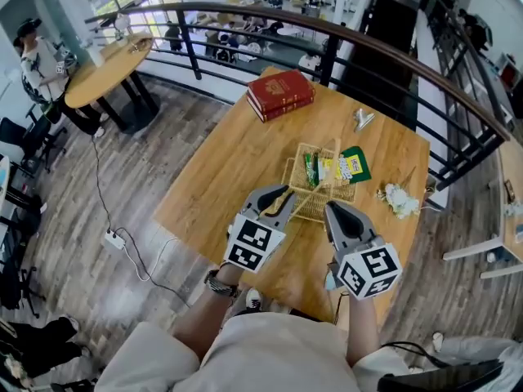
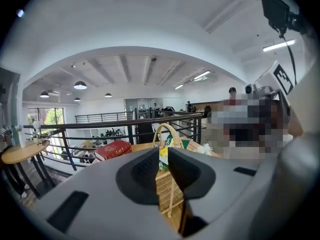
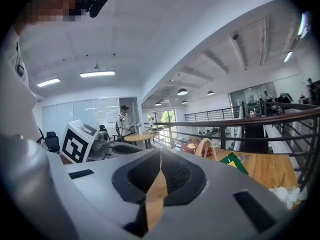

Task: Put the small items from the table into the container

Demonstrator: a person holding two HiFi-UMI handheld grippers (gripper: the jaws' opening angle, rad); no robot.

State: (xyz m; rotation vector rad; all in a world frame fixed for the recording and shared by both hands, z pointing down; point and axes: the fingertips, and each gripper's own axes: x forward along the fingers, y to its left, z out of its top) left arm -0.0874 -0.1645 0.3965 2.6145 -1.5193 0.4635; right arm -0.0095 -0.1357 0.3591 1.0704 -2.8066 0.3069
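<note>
A wicker basket (image 1: 296,174) stands in the middle of the wooden table (image 1: 229,162), with snack packets (image 1: 331,170) inside. A green packet (image 1: 356,162) lies at its far right rim. A small metal clip (image 1: 362,119) and a white flower bunch (image 1: 400,200) lie on the table outside it. My left gripper (image 1: 282,199) hovers at the basket's near left edge, jaws a narrow gap apart with nothing between them (image 2: 163,151); the basket's handle (image 2: 167,130) shows through the gap. My right gripper (image 1: 331,211) is shut and empty just near of the basket (image 3: 160,151).
Two red books (image 1: 280,94) lie at the table's far corner. A dark curved railing (image 1: 327,35) runs behind the table. A round table (image 1: 106,68) and a seated person are at the far left. A power strip (image 1: 113,238) and cable lie on the floor at left.
</note>
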